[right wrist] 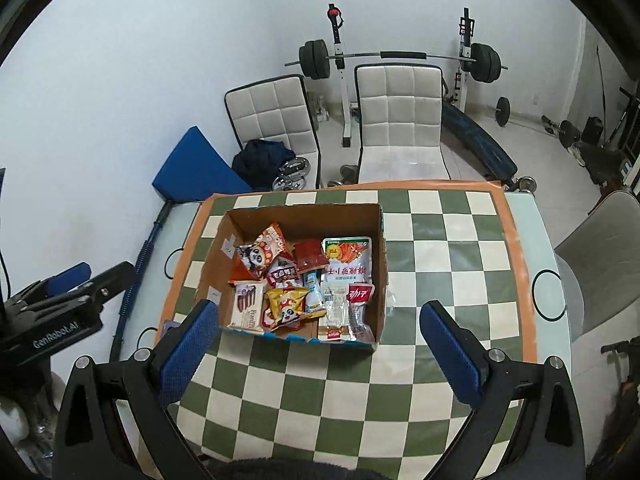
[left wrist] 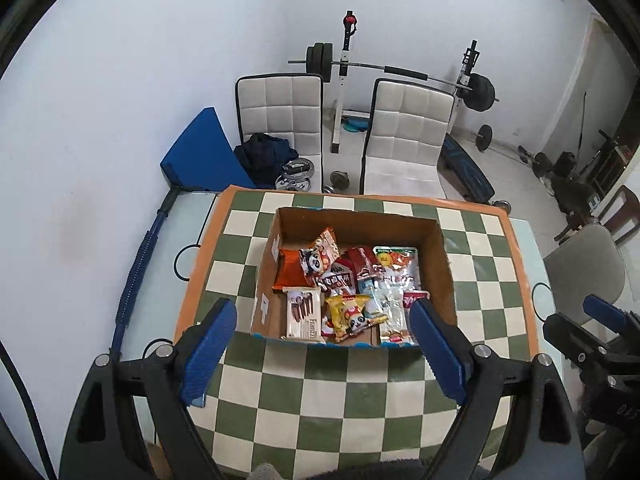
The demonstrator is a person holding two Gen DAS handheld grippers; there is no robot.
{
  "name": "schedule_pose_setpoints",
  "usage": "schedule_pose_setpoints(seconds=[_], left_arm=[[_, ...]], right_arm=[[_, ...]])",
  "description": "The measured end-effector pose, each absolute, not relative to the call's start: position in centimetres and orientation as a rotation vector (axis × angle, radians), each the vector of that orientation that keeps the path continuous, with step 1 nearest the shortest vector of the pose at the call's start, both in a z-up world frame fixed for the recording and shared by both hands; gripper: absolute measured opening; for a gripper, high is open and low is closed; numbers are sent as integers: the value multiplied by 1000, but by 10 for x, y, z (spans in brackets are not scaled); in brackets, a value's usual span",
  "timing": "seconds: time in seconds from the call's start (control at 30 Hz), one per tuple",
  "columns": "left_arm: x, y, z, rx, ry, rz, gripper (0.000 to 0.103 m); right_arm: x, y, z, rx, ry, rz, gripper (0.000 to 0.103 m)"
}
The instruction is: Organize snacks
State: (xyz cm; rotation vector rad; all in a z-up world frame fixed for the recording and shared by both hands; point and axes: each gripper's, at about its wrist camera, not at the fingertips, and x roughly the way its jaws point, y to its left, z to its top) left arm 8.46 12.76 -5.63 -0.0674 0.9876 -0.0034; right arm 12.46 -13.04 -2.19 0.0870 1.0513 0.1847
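Both the left gripper [left wrist: 322,344] and right gripper [right wrist: 320,344] are spread wide, empty, below the snack box [left wrist: 444,256] mid-frame.

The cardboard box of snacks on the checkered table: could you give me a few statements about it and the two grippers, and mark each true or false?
1. The cardboard box is open at the top, with snack packets inside. True.
2. The left gripper is shut on a packet. False: its jaws stand wide open, holding nothing.
3. The white Franzzi packet lies in the box near its front wall. True.
4. The right gripper is reaching inside the box. False: it is open, on the near side of the box.
5. The box stands on a bare wooden table. False: it stands on a green and cream checkered cloth.
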Motion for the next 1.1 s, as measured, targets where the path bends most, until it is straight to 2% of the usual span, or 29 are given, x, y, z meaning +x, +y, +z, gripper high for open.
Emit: schedule_pose_setpoints(seconds=[0.2, 0.27, 0.63, 1.1], left_arm=[[71, 121, -48, -45, 974, -15, 89], [71, 119, -48, -49, 969, -18, 102], [80, 113, -60, -27, 896, 39, 103], [94, 110, -90, 1, 919, 69, 103]], right_arm=[[108, -132, -6, 59, 1037, 186, 102], [107, -133, -4, 49, 1029, 181, 102], [120, -143, -31, 38, 1009, 93, 103], [131, -148, -65, 40, 1003, 27, 103]])
